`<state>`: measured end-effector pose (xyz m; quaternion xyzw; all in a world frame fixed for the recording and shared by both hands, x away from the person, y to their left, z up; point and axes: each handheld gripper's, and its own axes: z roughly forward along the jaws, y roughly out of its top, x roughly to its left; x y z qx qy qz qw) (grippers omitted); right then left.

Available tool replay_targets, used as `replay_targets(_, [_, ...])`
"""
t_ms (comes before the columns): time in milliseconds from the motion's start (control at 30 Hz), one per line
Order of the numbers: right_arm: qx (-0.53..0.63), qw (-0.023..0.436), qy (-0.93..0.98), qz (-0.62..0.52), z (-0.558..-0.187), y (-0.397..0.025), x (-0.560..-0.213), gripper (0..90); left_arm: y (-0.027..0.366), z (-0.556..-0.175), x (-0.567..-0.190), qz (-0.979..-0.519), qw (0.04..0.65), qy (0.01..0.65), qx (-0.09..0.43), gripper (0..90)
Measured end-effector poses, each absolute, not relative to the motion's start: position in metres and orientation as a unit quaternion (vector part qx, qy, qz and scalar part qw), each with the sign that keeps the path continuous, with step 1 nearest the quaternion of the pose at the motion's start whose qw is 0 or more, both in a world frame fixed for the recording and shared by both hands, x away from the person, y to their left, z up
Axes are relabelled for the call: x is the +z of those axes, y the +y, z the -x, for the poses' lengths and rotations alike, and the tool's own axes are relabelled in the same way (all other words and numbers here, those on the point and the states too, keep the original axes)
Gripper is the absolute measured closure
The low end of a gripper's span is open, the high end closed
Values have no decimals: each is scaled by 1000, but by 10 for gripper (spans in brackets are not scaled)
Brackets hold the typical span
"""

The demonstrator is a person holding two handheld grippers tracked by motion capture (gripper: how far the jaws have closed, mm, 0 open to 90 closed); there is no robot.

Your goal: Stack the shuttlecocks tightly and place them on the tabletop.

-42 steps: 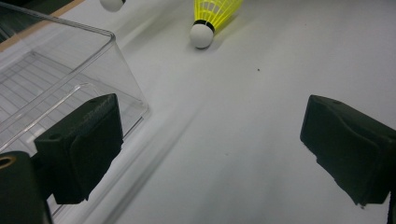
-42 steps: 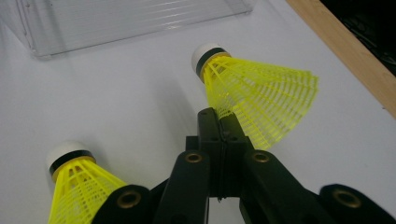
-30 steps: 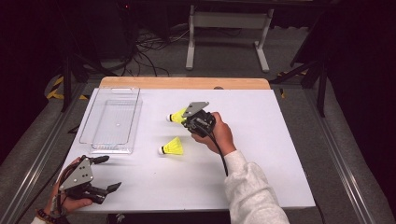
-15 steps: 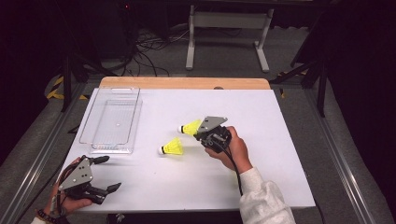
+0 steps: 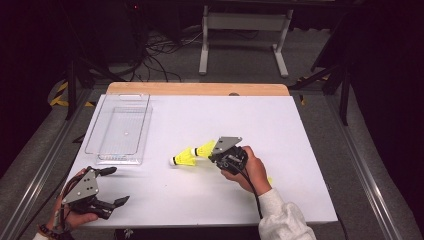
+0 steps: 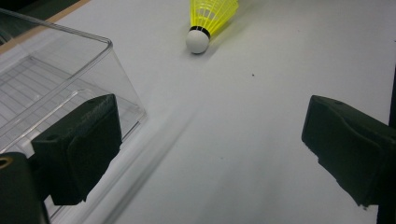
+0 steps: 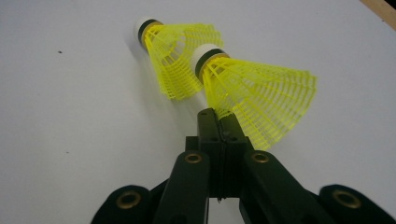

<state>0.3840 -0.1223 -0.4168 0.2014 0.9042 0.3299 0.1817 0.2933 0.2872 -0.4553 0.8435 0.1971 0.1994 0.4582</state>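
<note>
Right gripper (image 5: 214,151) sits mid-table, jaws pressed together on the skirt edge of a yellow shuttlecock (image 5: 204,148); the right gripper view shows the pinch (image 7: 218,122) on the plastic mesh near the held shuttlecock (image 7: 252,100), cork pointing away from the jaws. Second yellow shuttlecock (image 5: 183,158) lies on the white table (image 5: 300,150) just beside the held one, cork toward the person's left; in the right gripper view it (image 7: 175,53) overlaps the held one, so contact between the two looks likely but I can't confirm it. Left gripper (image 5: 111,186) is at the near-left corner of the table, jaws spread wide, holding nothing. Its own view shows the gap (image 6: 210,154) over bare table, with the corner of the clear plastic tray (image 6: 70,79) beside one jaw and a shuttlecock (image 6: 205,21) farther off. Tray (image 5: 100,130) is at the table's left side, well apart from both shuttlecocks.
</note>
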Motion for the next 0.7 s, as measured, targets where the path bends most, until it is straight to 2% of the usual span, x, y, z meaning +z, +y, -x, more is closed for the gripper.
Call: replay_targets(700, [334,150,916,-164,-375,-100,-430,900,286,-293,-456,-847,453,194,198,60])
